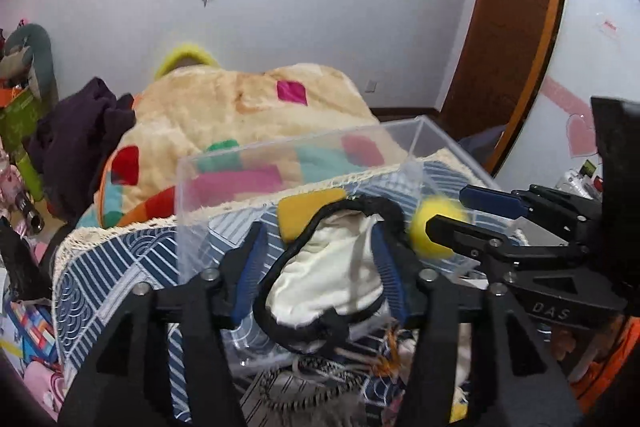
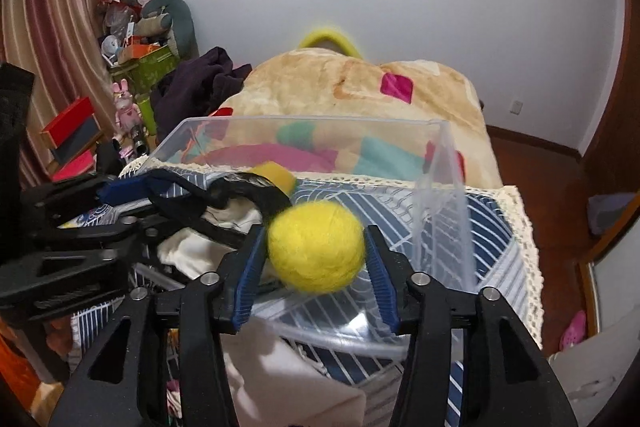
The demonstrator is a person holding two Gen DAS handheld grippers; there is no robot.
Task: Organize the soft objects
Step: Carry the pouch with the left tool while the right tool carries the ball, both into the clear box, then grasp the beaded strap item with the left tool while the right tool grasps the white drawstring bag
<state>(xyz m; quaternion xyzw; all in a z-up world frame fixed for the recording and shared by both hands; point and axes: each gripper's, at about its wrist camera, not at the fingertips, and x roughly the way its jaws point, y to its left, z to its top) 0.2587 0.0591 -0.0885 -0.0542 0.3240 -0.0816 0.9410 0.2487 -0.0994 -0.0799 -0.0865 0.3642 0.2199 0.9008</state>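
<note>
A clear plastic box (image 1: pixel 280 155) (image 2: pixel 440 179) stands on a blue patterned cloth. My left gripper (image 1: pixel 320 267) is open over a white soft pouch with black trim (image 1: pixel 332 275) that lies inside the box; its blue pads stand either side of it. A yellow sponge (image 1: pixel 308 211) (image 2: pixel 276 175) lies just behind the pouch. My right gripper (image 2: pixel 316 263) holds a fuzzy yellow ball (image 2: pixel 316 247) (image 1: pixel 436 227) between its pads over the box, right of the pouch (image 2: pixel 208 247). The right gripper also shows in the left wrist view (image 1: pixel 460 211).
A beige blanket with coloured patches (image 1: pixel 240 115) (image 2: pixel 360 95) lies heaped behind the box. Dark purple clothes (image 1: pixel 80 135) (image 2: pixel 192 83) lie to its left. Cluttered shelves and toys (image 2: pixel 136 39) stand at far left. A wooden door (image 1: pixel 512 27) is at right.
</note>
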